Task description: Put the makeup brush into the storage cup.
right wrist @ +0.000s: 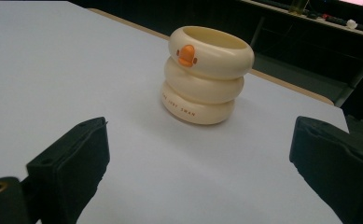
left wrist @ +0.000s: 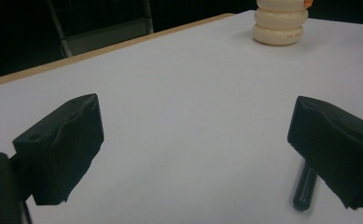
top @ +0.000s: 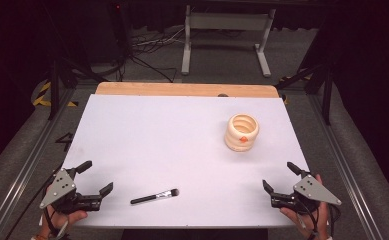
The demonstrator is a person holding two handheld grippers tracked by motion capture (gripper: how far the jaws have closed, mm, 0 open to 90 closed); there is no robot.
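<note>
High view: brush (top: 154,196) lies well apart from cup (top: 241,132).

Recording lab or test bay. Evidence: white work board (top: 147,145) on a wooden tabletop (top: 182,89), aluminium frame rails (top: 27,165) at both sides, loose cables (top: 149,45) on grey carpet, black curtains (top: 367,75) around, metal table legs (top: 227,37) behind.

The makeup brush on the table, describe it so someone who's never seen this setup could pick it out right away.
Start at the white table top and look along its near edge, between the two hand-held grippers. The makeup brush lies flat there, nearer the left hand-held gripper. It is thin, with a black handle and dark bristles, unlike the cream ring-shaped holder that stands upright farther back on the right.
</note>
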